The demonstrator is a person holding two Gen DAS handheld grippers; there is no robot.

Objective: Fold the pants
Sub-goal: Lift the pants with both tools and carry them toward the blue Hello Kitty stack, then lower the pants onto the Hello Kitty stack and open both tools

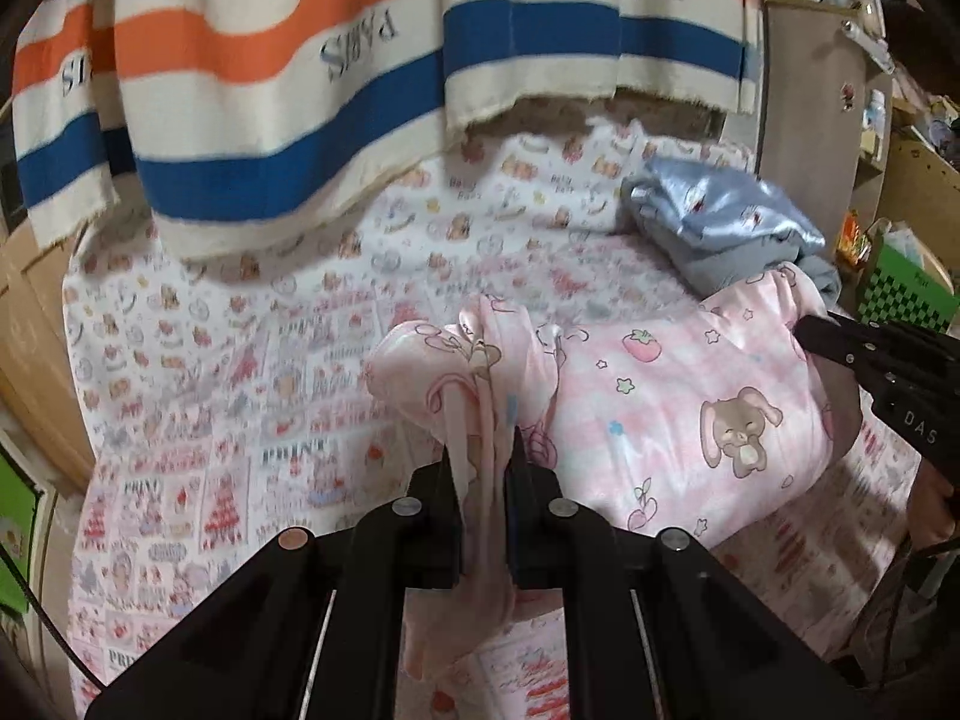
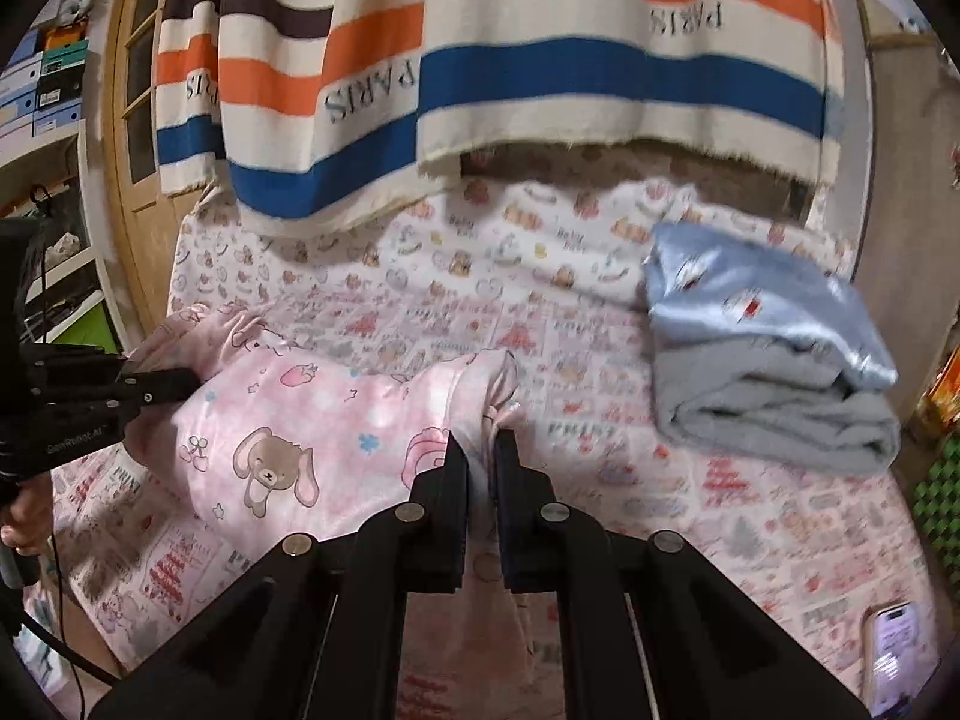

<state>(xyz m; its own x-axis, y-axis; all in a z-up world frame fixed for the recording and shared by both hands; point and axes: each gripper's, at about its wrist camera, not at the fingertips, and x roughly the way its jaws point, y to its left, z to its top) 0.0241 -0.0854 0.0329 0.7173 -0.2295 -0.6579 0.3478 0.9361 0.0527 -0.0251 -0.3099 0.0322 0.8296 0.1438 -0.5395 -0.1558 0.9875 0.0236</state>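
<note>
Pink satin pants (image 1: 672, 396) printed with bunnies and strawberries hang stretched between my two grippers above the bed. My left gripper (image 1: 483, 456) is shut on one bunched end of the pants, with fabric trailing down between its fingers. In the right wrist view my right gripper (image 2: 480, 441) is shut on the other bunched end of the pants (image 2: 288, 426). Each gripper shows in the other's view: the right gripper (image 1: 807, 330) at the right edge, the left gripper (image 2: 180, 387) at the left edge. The pants' lower part droops out of sight under the grippers.
A patterned pink-and-white bed sheet (image 2: 600, 312) covers the bed. A folded blue-grey blanket (image 2: 762, 360) lies at the right. A striped towel (image 2: 540, 72) hangs along the far side. A phone (image 2: 897, 654) rests near the front right corner. A wooden door (image 2: 135, 90) stands at the left.
</note>
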